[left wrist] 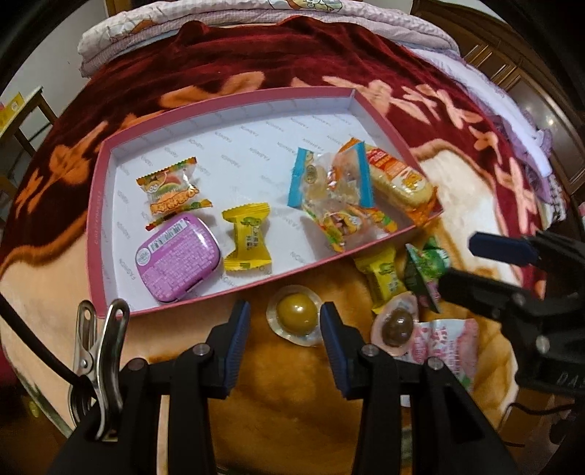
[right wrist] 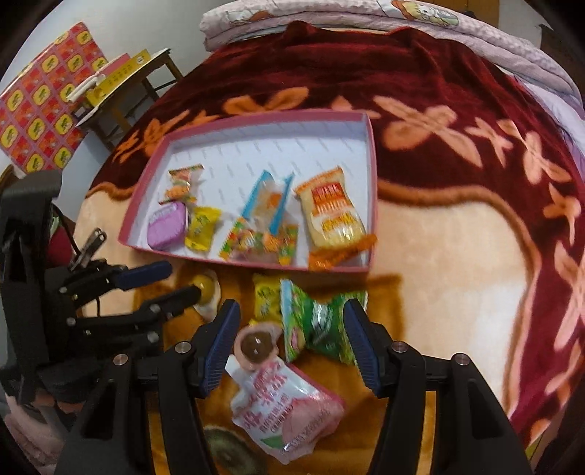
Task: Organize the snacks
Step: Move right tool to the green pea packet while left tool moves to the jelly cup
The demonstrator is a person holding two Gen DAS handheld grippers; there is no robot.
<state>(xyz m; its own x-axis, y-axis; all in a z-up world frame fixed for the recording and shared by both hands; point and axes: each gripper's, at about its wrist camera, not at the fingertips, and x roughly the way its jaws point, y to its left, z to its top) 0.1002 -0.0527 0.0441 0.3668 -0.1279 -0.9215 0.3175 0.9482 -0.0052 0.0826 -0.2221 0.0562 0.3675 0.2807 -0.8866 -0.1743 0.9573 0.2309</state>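
A pink shallow box point(left wrist: 98, 204) point(right wrist: 371, 182) lies on the blanket and holds a purple tin point(left wrist: 177, 257), a yellow candy point(left wrist: 246, 239), gummy packets and a cake packet point(left wrist: 400, 179). In front of it lie loose snacks: a yellow ball candy point(left wrist: 296, 316) point(right wrist: 205, 285), a brown ball candy point(right wrist: 256, 345), a yellow candy point(right wrist: 266, 296), a green packet point(right wrist: 321, 325) and a pink pouch point(right wrist: 289, 402). My left gripper point(left wrist: 285, 329) point(right wrist: 172, 281) is open, with the yellow ball just ahead of its tips. My right gripper point(right wrist: 292, 339) point(left wrist: 459, 263) is open above the brown ball and green packet.
A red and cream flowered blanket point(right wrist: 457, 255) covers the bed. A folded quilt point(left wrist: 256, 14) lies at the far end. Left of the bed stand a small table point(right wrist: 128, 73) and a red patterned box point(right wrist: 44, 102). A metal clip point(left wrist: 95, 339) hangs on the left gripper.
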